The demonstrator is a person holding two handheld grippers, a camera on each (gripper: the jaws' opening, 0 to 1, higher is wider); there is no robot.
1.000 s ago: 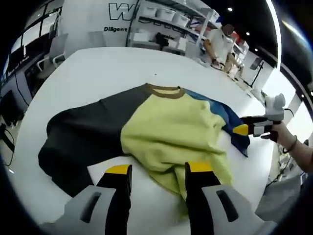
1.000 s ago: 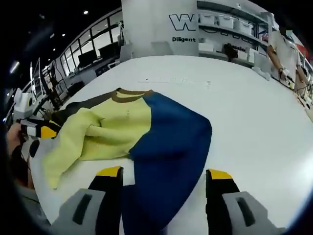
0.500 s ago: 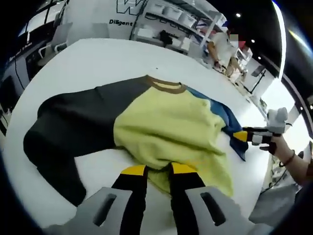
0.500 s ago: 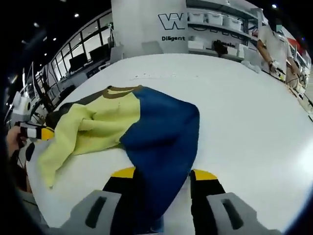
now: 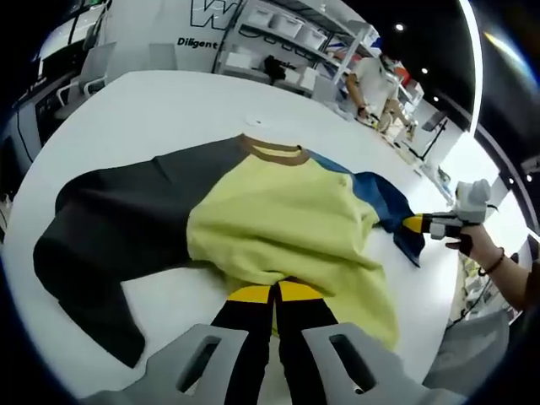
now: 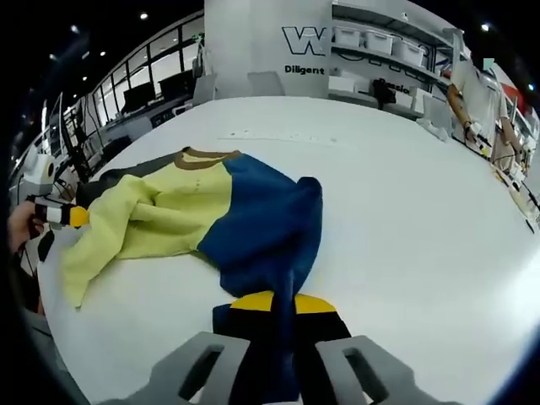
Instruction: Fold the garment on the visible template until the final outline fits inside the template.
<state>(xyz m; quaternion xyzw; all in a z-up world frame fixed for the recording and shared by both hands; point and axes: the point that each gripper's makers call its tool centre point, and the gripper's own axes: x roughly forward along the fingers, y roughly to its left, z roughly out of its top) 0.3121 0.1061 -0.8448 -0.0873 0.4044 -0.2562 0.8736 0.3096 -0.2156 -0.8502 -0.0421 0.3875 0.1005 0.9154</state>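
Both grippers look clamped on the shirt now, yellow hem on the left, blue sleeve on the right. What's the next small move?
Probably lift the right gripper a little and carry the blue sleeve inward over the yellow body. Its jaws are closed on the sleeve end, and the sleeve lies bunched out to the side on the white table. The left gripper is pinching the yellow hem and can anchor it.
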